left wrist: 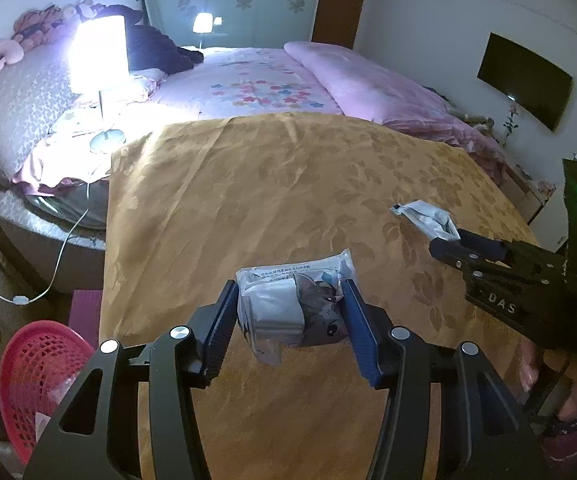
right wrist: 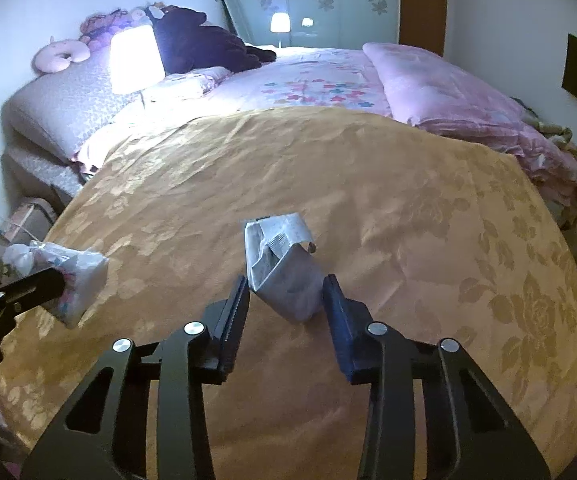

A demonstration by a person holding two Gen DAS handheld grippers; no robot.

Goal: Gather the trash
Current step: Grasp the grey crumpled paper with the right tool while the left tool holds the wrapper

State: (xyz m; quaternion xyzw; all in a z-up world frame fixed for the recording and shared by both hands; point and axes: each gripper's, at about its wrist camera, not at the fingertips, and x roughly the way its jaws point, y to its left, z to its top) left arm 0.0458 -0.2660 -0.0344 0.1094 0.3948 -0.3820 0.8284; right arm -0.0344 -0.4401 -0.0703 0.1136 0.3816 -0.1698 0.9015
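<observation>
Crinkled glossy plastic wrapper (right wrist: pixel 284 268) over matt, floral-woven golden tablecloth (right wrist: pixel 368 200)

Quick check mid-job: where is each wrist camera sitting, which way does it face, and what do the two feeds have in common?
Left wrist: on the left gripper, looking down across the gold tablecloth toward the bed; it clamps a tissue pack; right gripper at right edge.
Right wrist: on the right gripper, same heading; a crumpled silver wrapper sits between its pads; left gripper at left edge.
Shared: tablecloth, lit lamp, pink bedding, both pieces of trash.
</observation>
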